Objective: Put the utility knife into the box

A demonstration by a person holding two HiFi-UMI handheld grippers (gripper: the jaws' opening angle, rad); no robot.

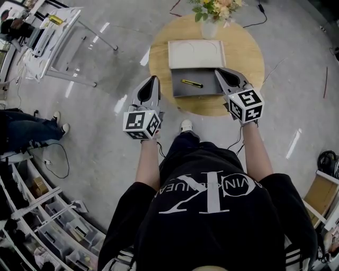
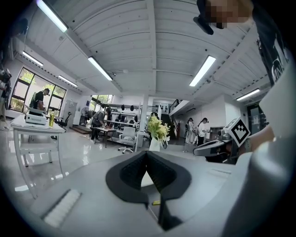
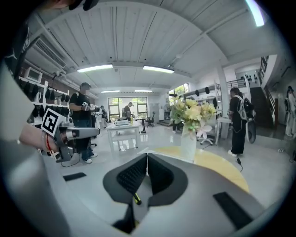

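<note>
A yellow utility knife (image 1: 192, 83) lies inside the grey box (image 1: 180, 91) on the round wooden table (image 1: 249, 53). The box's white lid (image 1: 196, 54) lies open behind it. My left gripper (image 1: 154, 78) hovers at the table's left edge, shut and holding nothing. My right gripper (image 1: 217, 70) hangs over the box's right corner, also shut and empty. In the left gripper view the jaws (image 2: 147, 152) meet, and a sliver of the knife (image 2: 156, 202) shows below them. The right gripper view shows closed jaws (image 3: 147, 155) with the knife (image 3: 137, 199) beneath.
A vase of flowers (image 1: 212, 10) stands at the table's far edge. A white work table (image 1: 53, 32) is at upper left, with shelving (image 1: 47, 222) at lower left. Cables (image 1: 58, 159) lie on the floor. People stand further off in the room.
</note>
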